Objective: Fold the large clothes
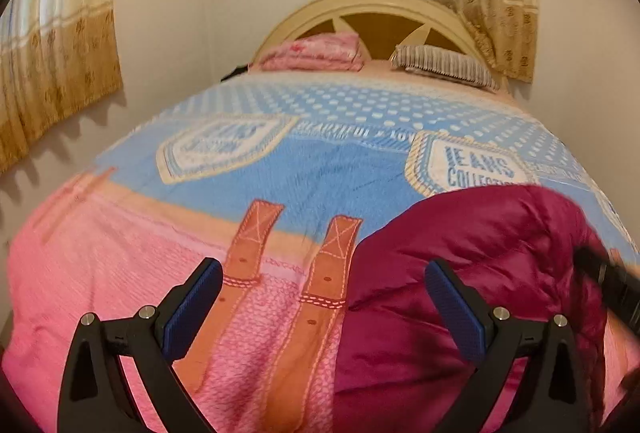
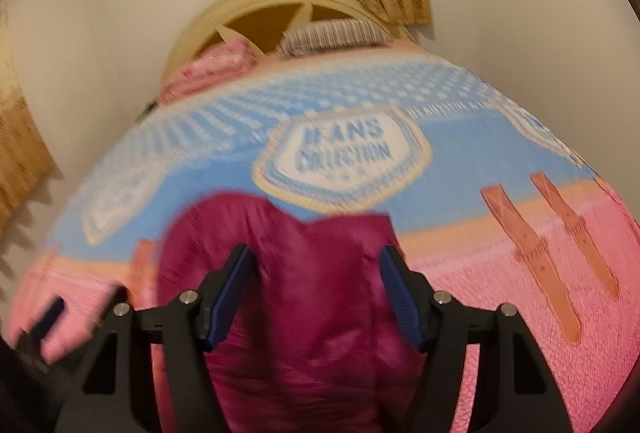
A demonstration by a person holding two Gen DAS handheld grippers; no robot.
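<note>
A magenta padded garment (image 1: 480, 245) lies bunched in a mound on the pink and blue bedspread (image 1: 120, 273). My left gripper (image 1: 326, 309) hovers open to the garment's left, over the printed orange straps, with nothing between its blue pads. In the right wrist view the garment (image 2: 312, 233) fills the gap between the pads of my right gripper (image 2: 316, 297), which press into the cloth from both sides; more cloth spreads out past the left finger. A blurred part of my right gripper (image 1: 612, 285) shows at the garment's right side, and one blue pad of my left gripper (image 2: 48, 317) shows at the lower left.
At the head of the bed a folded pink blanket (image 1: 316, 51) and a striped pillow (image 1: 440, 65) lie against the cream headboard (image 1: 380, 1). Beige curtains (image 1: 60, 45) hang on the left wall and behind the headboard. The wall runs close along the bed's left side.
</note>
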